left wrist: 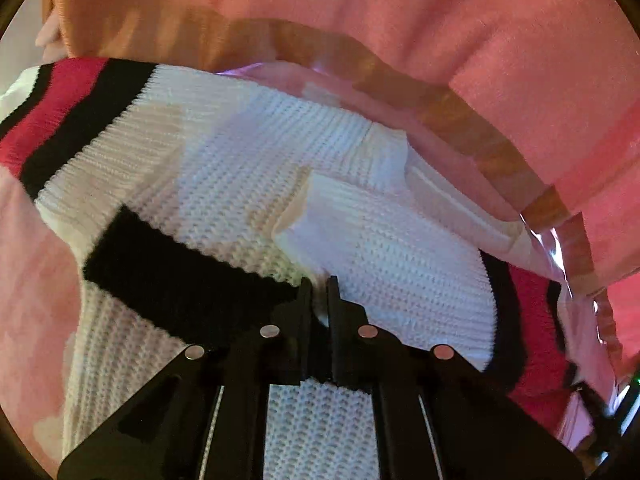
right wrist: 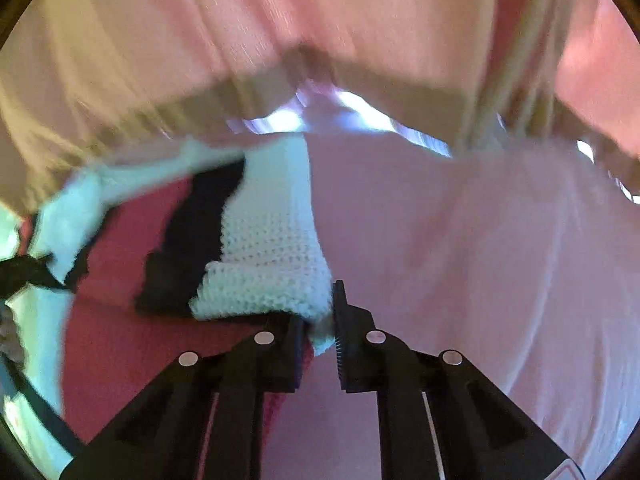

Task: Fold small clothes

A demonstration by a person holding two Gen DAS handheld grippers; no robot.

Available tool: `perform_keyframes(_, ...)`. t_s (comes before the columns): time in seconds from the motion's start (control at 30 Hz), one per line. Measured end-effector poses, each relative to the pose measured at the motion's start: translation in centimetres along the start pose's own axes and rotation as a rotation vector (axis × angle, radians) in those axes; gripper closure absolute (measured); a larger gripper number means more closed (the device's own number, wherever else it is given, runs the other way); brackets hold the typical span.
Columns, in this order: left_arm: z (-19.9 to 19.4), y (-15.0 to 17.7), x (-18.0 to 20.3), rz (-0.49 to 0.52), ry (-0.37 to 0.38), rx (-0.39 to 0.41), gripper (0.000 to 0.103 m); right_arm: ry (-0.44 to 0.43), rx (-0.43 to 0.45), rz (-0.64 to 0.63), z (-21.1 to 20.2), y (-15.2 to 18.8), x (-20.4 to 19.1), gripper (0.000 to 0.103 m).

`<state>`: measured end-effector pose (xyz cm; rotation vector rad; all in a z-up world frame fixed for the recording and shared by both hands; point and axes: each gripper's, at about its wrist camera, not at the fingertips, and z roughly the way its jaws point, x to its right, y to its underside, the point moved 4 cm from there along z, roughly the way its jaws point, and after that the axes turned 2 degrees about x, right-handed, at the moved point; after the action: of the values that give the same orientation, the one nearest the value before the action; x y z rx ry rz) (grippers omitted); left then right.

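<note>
A small white knit sweater [left wrist: 248, 168] with black and red stripes lies spread on a pink surface [left wrist: 32, 264]. My left gripper [left wrist: 319, 292] is shut on the sweater's white fabric beside a black stripe [left wrist: 172, 276]. In the right wrist view the same sweater [right wrist: 264, 240] shows white, black and red bands, blurred by motion. My right gripper [right wrist: 320, 320] is shut on a white corner of it, with the knit bunched between the jaws.
The person's pink top [left wrist: 400, 8] fills the far side of both views, close behind the table edge [left wrist: 460, 120]. The pink surface [right wrist: 480, 260] stretches to the right of the right gripper. A dark strap [right wrist: 24, 272] shows at the far left.
</note>
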<state>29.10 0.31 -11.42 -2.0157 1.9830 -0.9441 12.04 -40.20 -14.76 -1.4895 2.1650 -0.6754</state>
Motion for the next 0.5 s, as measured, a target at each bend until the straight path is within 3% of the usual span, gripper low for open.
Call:
perform_keyframes(0.13, 0.5, -0.2, 0.2, 0.01, -0.003, 0.008, 0.097, 0.014, 0.013, -0.014, -0.3, -0.3, -1.2, 0.091)
perform_keyframes(0.2, 0.4, -0.3, -0.2, 0.0, 0.009, 0.014, 0.096, -0.014, -0.041, 0.003, -0.5, -0.1, -1.3, 0.088)
perform_keyframes(0.23, 0.3, -0.4, -0.5, -0.004, 0.01, 0.015, 0.096, 0.001, -0.042, -0.004, -0.9, 0.1, -1.5, 0.081)
perform_keyframes(0.33, 0.2, -0.4, -0.9, -0.009, 0.016, 0.016, 0.096, 0.054, 0.038, -0.08, -4.6, 0.0, -2.6, 0.075)
perform_keyframes(0.43, 0.1, -0.2, -1.0, -0.005, 0.005, 0.02, 0.096, -0.033, 0.134, -0.038, -7.8, -1.5, -4.3, 0.075)
perform_keyframes(0.5, 0.1, -0.2, -1.1, -0.011, -0.007, 0.022, 0.096, -0.117, 0.109, -0.004, -6.6, -2.1, -5.9, 0.075)
